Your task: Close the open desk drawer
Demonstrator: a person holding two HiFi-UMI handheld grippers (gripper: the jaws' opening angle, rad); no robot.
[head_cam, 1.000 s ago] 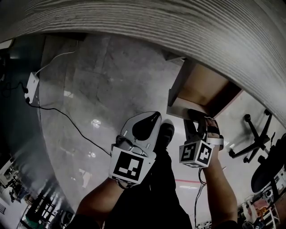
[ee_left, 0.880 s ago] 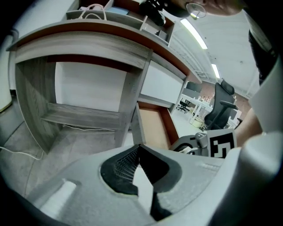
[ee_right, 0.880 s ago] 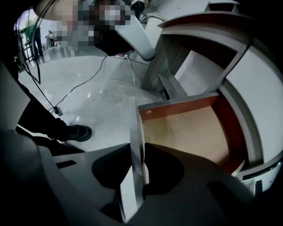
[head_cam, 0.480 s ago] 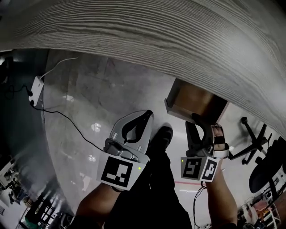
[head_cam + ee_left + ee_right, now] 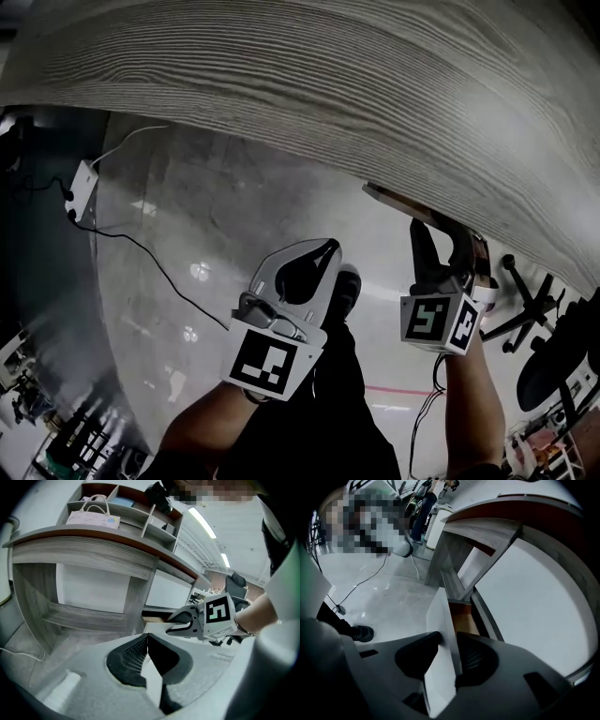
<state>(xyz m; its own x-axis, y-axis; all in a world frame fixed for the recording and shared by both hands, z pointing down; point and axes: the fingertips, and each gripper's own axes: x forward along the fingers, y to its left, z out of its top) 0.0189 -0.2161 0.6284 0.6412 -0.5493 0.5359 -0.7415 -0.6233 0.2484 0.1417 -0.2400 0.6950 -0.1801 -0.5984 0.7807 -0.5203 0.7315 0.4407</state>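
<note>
Fingers (image 5: 480,662) (right) opening, risen, astride drawer front (image 5: 440,667)

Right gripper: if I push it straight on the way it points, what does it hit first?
The drawer front: it stands between the right gripper's jaws, which have just been opening. Contact would likely be immediate.

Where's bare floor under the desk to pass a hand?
Free: polished grey floor between the black cable and the brown wooden drawer, under the grey wood-grain desktop. Crowded right: the drawer front stands between the right gripper's jaws, which have just been opening; black chair base beyond.
</note>
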